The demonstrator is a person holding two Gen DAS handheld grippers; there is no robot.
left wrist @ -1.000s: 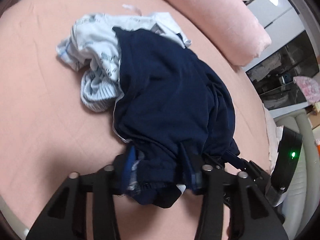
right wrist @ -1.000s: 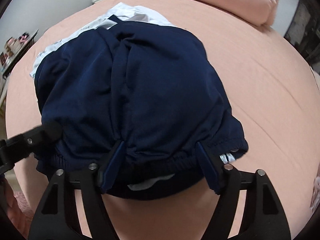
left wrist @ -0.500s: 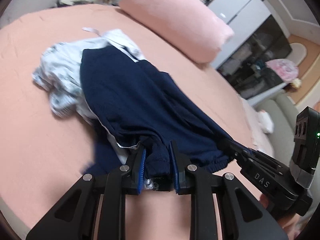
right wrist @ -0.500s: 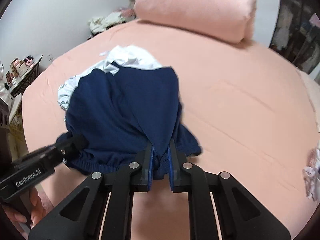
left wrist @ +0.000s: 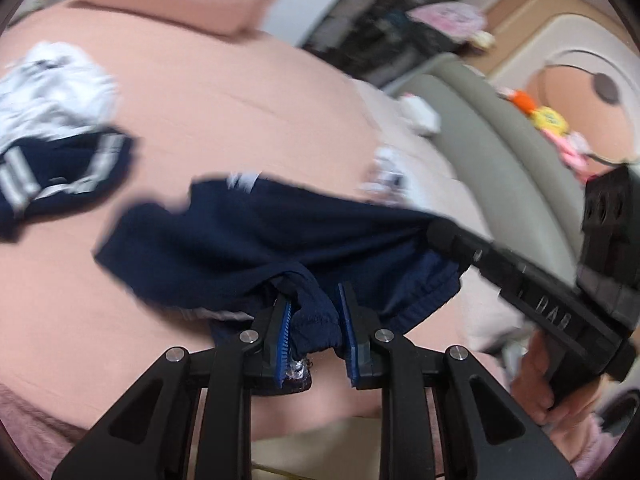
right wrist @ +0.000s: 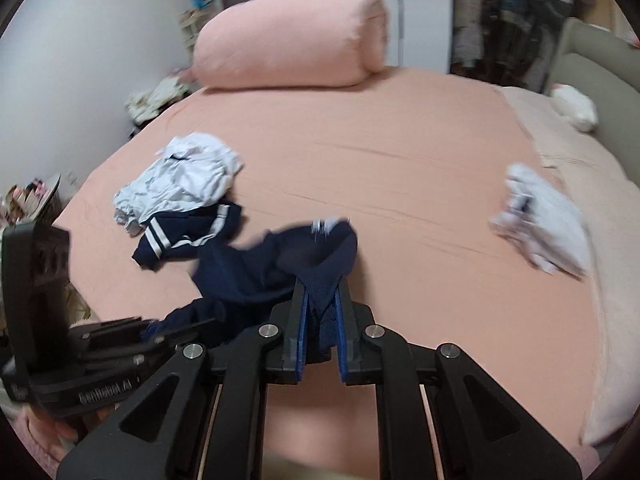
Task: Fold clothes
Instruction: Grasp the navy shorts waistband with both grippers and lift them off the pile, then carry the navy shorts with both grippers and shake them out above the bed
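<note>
Navy shorts (left wrist: pixel 256 240) hang lifted off the pink bed (right wrist: pixel 400 168), stretched between both grippers. My left gripper (left wrist: pixel 314 300) is shut on one end of the waistband. My right gripper (right wrist: pixel 320 292) is shut on the other end of the shorts (right wrist: pixel 272 264); it also shows in the left wrist view (left wrist: pixel 520 280). A second navy garment with white stripes (right wrist: pixel 188 236) lies on the bed beside a crumpled white garment (right wrist: pixel 180 180).
A pink rolled bolster (right wrist: pixel 292 40) lies at the bed's far end. A white patterned garment (right wrist: pixel 540 224) lies near the right edge by the grey headboard (right wrist: pixel 592 60). Shelves and clutter stand along the left wall.
Both grippers have closed on the shorts' waistband, lifted them off the pile and pulled them toward the bed's near edge. A striped navy garment is uncovered underneath.
</note>
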